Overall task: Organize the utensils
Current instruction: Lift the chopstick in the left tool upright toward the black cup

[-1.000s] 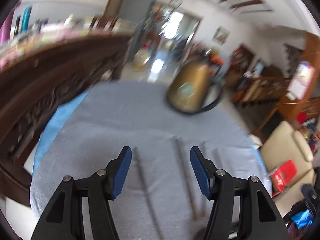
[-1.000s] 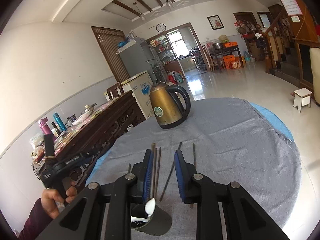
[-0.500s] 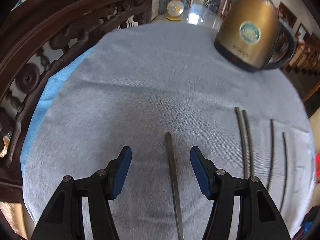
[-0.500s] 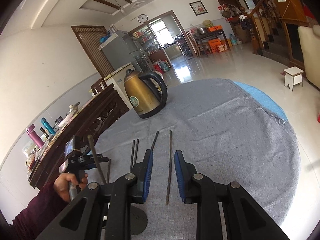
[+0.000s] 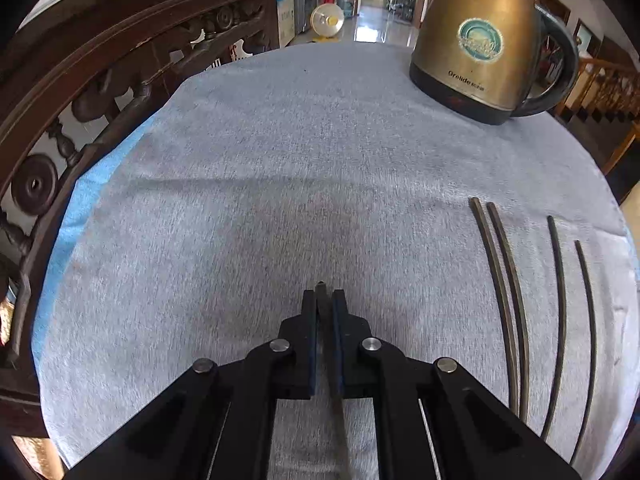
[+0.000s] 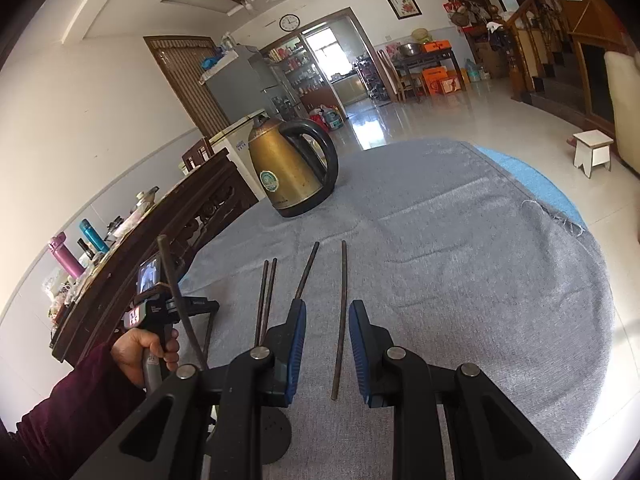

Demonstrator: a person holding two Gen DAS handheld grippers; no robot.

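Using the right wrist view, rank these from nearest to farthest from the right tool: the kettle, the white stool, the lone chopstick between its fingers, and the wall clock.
1. Lone chopstick: lies on the grey cloth, running in between the fingers of the right tool.
2. Kettle: ahead and left, standing on the cloth.
3. White stool: on the floor, far right, beyond the table.
4. Wall clock: on the far wall above the doorway.

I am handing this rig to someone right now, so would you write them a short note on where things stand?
Left gripper: shut on one chopstick, lifted off the cloth.
Right gripper: open, low over the cloth, a loose chopstick lying between its fingers.
Four chopsticks lie on the grey cloth in front of the kettle; a dark holder sits under the right gripper.
Done: one chopstick picked up.
Left: probably put it away, then collect the other four.
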